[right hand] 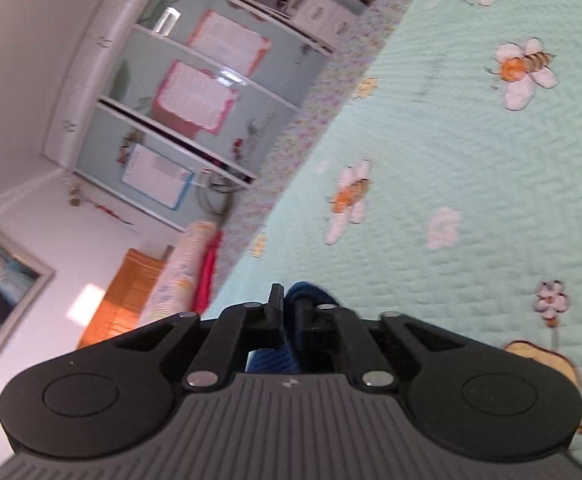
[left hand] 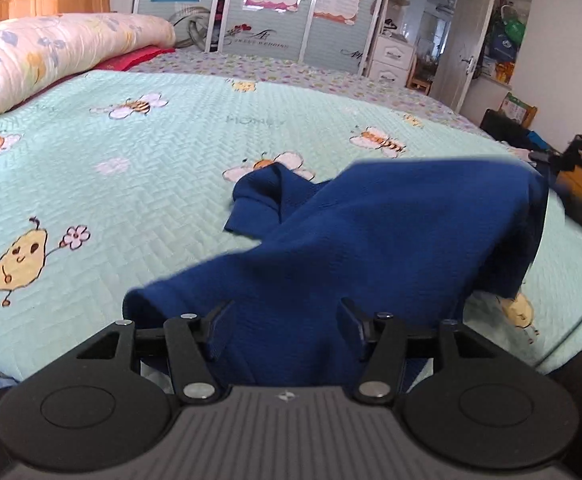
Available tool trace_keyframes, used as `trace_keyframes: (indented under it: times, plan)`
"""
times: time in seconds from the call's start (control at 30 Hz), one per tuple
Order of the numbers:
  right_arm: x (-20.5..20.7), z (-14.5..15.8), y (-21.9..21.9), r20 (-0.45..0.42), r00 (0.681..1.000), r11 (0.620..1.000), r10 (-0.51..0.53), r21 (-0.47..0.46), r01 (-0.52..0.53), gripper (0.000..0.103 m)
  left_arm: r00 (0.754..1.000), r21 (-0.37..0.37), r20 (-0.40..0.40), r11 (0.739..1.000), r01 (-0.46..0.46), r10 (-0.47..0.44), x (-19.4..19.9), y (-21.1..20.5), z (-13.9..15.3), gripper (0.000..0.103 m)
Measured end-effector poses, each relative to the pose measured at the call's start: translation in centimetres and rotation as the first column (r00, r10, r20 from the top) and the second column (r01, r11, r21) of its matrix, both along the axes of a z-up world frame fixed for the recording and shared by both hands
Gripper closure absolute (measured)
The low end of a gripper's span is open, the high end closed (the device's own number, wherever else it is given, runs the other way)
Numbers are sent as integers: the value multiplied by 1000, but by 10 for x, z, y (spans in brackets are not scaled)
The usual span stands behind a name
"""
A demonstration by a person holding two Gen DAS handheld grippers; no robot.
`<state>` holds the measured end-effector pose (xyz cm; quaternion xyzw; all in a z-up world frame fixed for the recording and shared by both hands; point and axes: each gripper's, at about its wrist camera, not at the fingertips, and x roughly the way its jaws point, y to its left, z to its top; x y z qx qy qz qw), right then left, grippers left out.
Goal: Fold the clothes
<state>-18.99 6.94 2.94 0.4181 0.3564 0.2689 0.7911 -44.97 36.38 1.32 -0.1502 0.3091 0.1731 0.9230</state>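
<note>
Two tools at work on one blue garment [left hand: 371,240] over a bee-print bed cover [left hand: 131,168].

Left tool [left hand: 285,312] low over the near edge of the bed, jaws standing apart with the blue cloth draped between and under them, pads not seen pressing it. Ahead of that tool and to its right, cloth lifted into a raised, slightly blurred fold; a cuffed sleeve lying flat on the cover just beyond. Right tool [right hand: 289,312] rolled far over to one side, jaws narrow and pinched on a bunched edge of the same blue cloth, fabric showing between and behind the fingers. Far past both tools: floral pillow [left hand: 51,56], wardrobe doors [left hand: 267,8] with posters.
</note>
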Motion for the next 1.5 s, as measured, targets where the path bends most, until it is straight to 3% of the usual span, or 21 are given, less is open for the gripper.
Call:
trace_keyframes:
  times: [0.03,0.07,0.17,0.27,0.37,0.47,0.5,0.6,0.67,0.73,0.77,0.83,0.9,1.03,1.2,1.23,1.27,1.33,1.37,1.43,1.5]
  plan:
    - [-4,-11,1,-34,999,1000,26,-10,-26,55,1000,-4,-7,1000,-2,2,1,1,-3,44]
    - [-11,-23,5,-59,997,998,56,-31,-58,49,1000,-9,-14,1000,-2,2,3,1,-5,44]
    - [-36,-62,23,-143,982,985,127,-94,-142,46,999,-14,-34,1000,11,-12,7,-2,-10,43]
    - [-43,-77,38,-183,969,976,164,-111,-186,46,997,-9,-60,999,49,-50,10,-8,-15,36]
    - [-41,-73,51,-177,963,968,205,-109,-227,51,991,2,-92,996,94,-94,12,-17,-22,33]
    - [-30,-55,59,-140,961,963,237,-95,-251,73,988,5,-117,995,103,-102,13,-22,-30,33]
    - [-25,-43,59,-110,964,964,242,-88,-252,90,987,-3,-121,995,103,-103,14,-22,-32,33]
    - [-6,-3,53,29,983,982,183,-50,-182,100,987,-12,-113,994,109,-110,12,-22,-31,33]
    - [8,21,44,98,986,991,132,-27,-130,100,989,-15,-95,994,108,-109,11,-21,-29,33]
    - [20,32,37,100,989,994,106,-36,-103,90,991,-19,-78,994,107,-108,9,-21,-27,32]
    - [22,31,35,84,990,993,109,-46,-105,84,992,-20,-78,995,102,-103,9,-20,-27,32]
    - [11,16,36,55,987,987,152,-55,-149,59,993,-23,-78,995,93,-94,9,-19,-28,32]
    - [-11,-9,44,-11,973,968,232,-92,-232,54,992,-28,-80,995,94,-96,9,-17,-29,32]
    - [-48,-53,64,-140,936,926,324,-155,-344,53,992,-35,-83,995,89,-92,8,-16,-30,32]
    - [-51,-54,96,-148,910,892,388,-191,-411,50,993,-41,-84,996,81,-84,6,-13,-30,30]
    - [-46,-52,103,-150,907,891,393,-182,-416,56,993,-41,-82,996,79,-82,5,-13,-30,30]
    - [-41,-48,109,-143,904,890,403,-172,-423,62,994,-38,-79,996,78,-80,4,-12,-29,30]
    - [-36,-35,111,-80,915,899,396,-166,-404,89,994,-34,-74,997,74,-76,2,-11,-27,30]
    - [-34,-27,111,-42,921,906,388,-165,-389,93,995,-34,-70,997,69,-72,0,-9,-27,30]
    - [-28,-12,107,15,932,921,362,-158,-355,95,996,-34,-63,998,60,-62,-2,-6,-26,30]
    - [-24,-1,101,26,937,925,349,-168,-340,83,997,-36,-58,998,48,-50,-5,-1,-25,30]
